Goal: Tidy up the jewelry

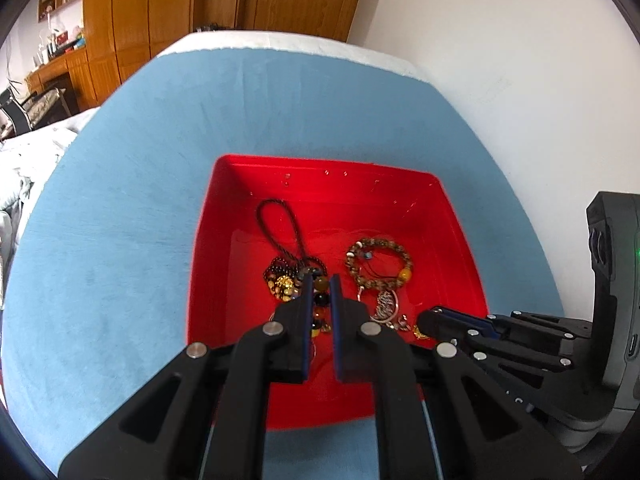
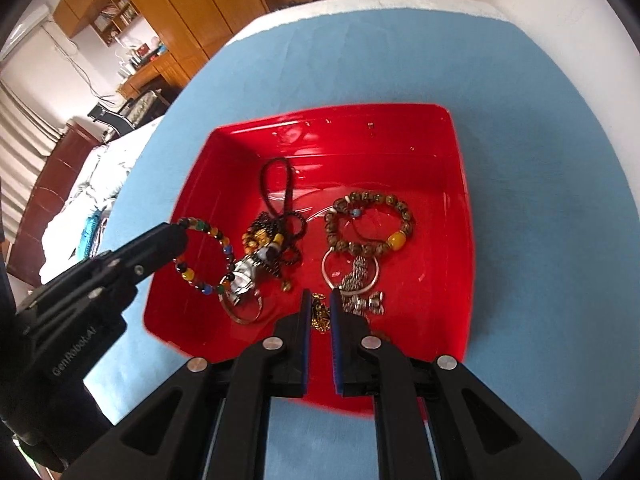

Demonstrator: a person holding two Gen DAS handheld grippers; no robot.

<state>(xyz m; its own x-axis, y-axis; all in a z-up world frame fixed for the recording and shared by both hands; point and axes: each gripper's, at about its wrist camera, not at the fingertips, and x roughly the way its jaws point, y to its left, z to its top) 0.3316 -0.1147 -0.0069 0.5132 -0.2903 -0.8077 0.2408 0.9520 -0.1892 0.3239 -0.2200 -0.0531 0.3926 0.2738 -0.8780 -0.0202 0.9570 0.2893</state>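
Jewelry lies in a red tray (image 2: 440, 312) on a blue cloth (image 2: 540, 200). Left gripper (image 2: 182, 236) is clamped on a coloured bead bracelet (image 2: 224, 246) over the tray's left side. Right gripper (image 2: 320, 300) is pinched on a gold chain (image 2: 320, 314) at the near edge.

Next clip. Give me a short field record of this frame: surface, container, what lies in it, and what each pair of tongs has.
surface: blue cloth
container: red tray, sitting on the cloth
left tongs: shut on coloured bead bracelet
right tongs: shut on gold chain, near the tray's front
lying in tray: brown bead bracelet, black cord with dark beads, silver bangle
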